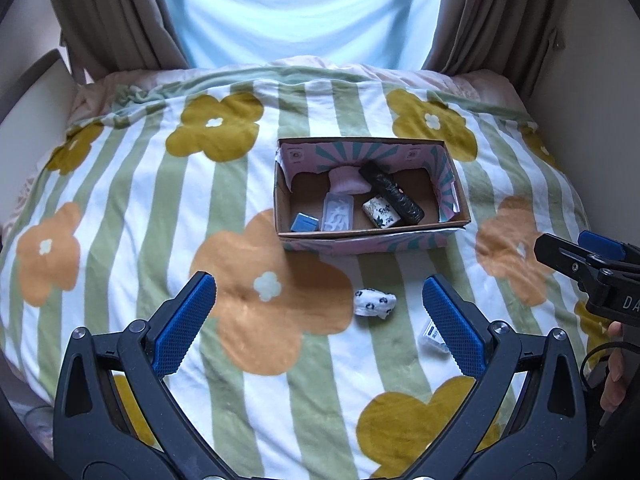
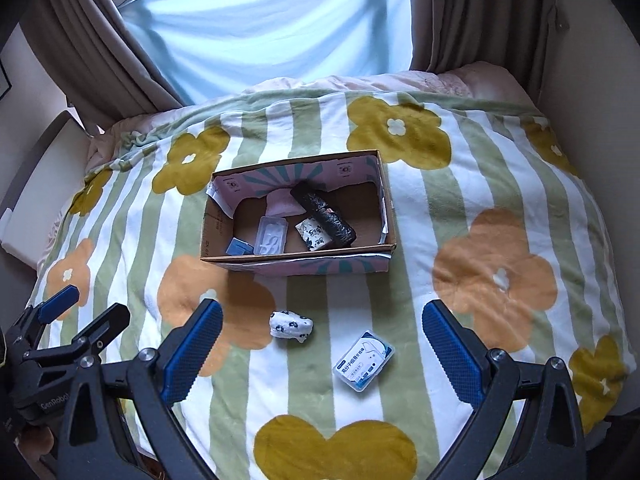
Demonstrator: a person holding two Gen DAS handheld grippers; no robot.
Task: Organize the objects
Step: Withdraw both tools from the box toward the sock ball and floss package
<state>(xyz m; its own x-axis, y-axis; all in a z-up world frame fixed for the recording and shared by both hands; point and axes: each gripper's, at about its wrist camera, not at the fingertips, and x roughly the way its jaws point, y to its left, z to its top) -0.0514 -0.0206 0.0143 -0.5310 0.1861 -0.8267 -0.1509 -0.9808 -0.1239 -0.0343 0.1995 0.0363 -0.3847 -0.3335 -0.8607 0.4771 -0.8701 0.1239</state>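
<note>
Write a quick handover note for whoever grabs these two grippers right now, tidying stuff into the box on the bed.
Left gripper: open, empty, low over the blanket.
Right gripper: open, empty, beside it.
Cardboard box already holds a black roll, patterned packet, clear case, blue block and a pink item.
Left to do: the small white printed bundle and the clear floss-pick box, both on the blanket in front of the box.
</note>
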